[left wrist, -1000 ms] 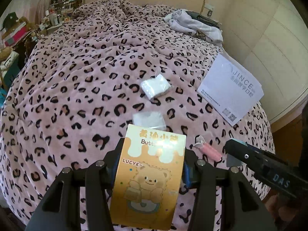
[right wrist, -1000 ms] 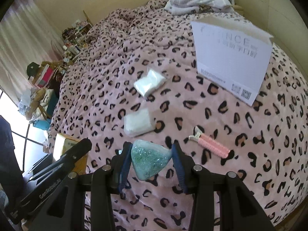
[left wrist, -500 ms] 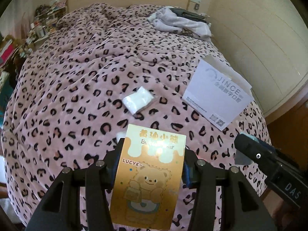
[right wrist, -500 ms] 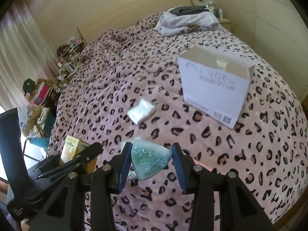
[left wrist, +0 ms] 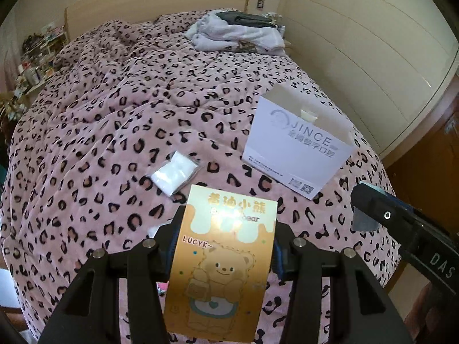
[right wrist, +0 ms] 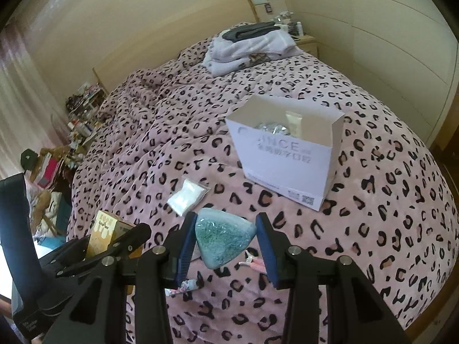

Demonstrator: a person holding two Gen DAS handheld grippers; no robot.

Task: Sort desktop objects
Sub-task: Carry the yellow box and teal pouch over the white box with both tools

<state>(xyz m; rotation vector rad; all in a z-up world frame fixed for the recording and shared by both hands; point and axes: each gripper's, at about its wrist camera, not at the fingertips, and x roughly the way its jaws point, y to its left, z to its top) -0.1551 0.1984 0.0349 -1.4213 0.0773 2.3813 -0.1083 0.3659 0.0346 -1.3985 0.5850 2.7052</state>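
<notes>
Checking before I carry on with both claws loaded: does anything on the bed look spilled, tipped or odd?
Nothing looks spilled or damaged. The white JINCE box stands upright and open on the leopard-print blanket; the clear packet lies flat beside it, apart from the box.

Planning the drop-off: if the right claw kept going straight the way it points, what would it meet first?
Probably the leopard-print bedspread just ahead of the green triangular pouch it grips, between the small white packet and white box; depth unclear.

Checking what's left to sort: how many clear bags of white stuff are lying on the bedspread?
1 plainly in view: a clear bag lying left of the white box, beyond the held bear box. The grippers hide the bedspread nearest them, so another may lie there.
</notes>
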